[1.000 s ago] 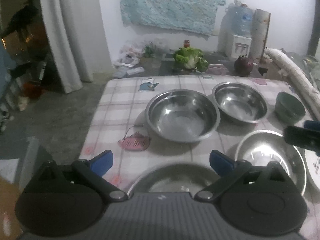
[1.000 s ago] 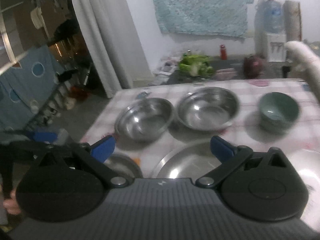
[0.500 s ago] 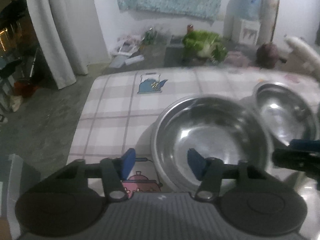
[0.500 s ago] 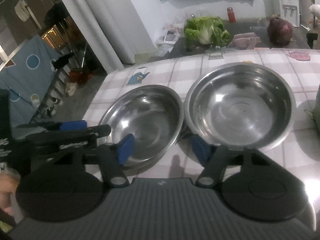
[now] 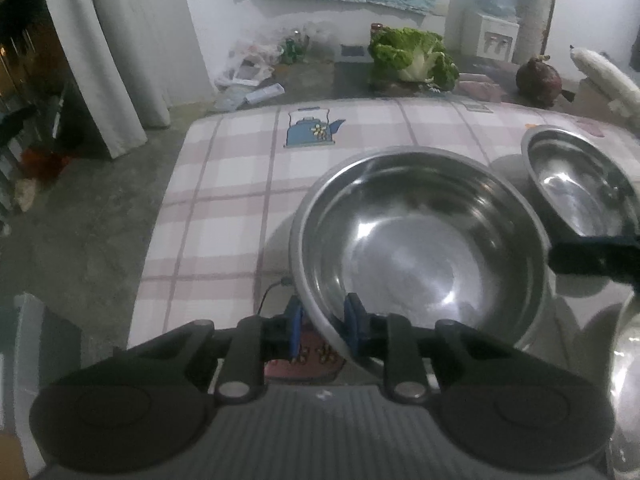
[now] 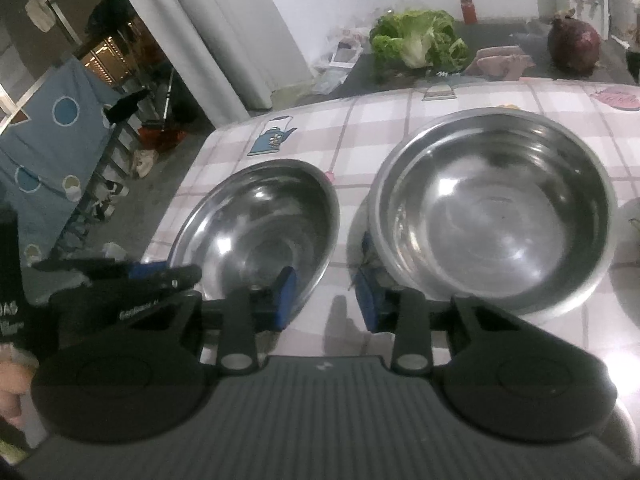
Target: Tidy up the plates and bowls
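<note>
Grippers both narrowed, jaws just been closing. Left gripper (image 5: pixel 322 330) straddles near rim of left steel bowl (image 5: pixel 420 248), one blue pad outside wall, one inside; contact with the rim not clear. Right gripper (image 6: pixel 326 298) sits over gap between the bowls, left pad at near-right rim of left steel bowl, right pad beside near-left wall of right steel bowl (image 6: pixel 496 208); nothing clamped. Both bowls upright, side by side on checked tablecloth (image 5: pixel 224 200). Far: cabbage (image 6: pixel 420 38) past table edge.
</note>
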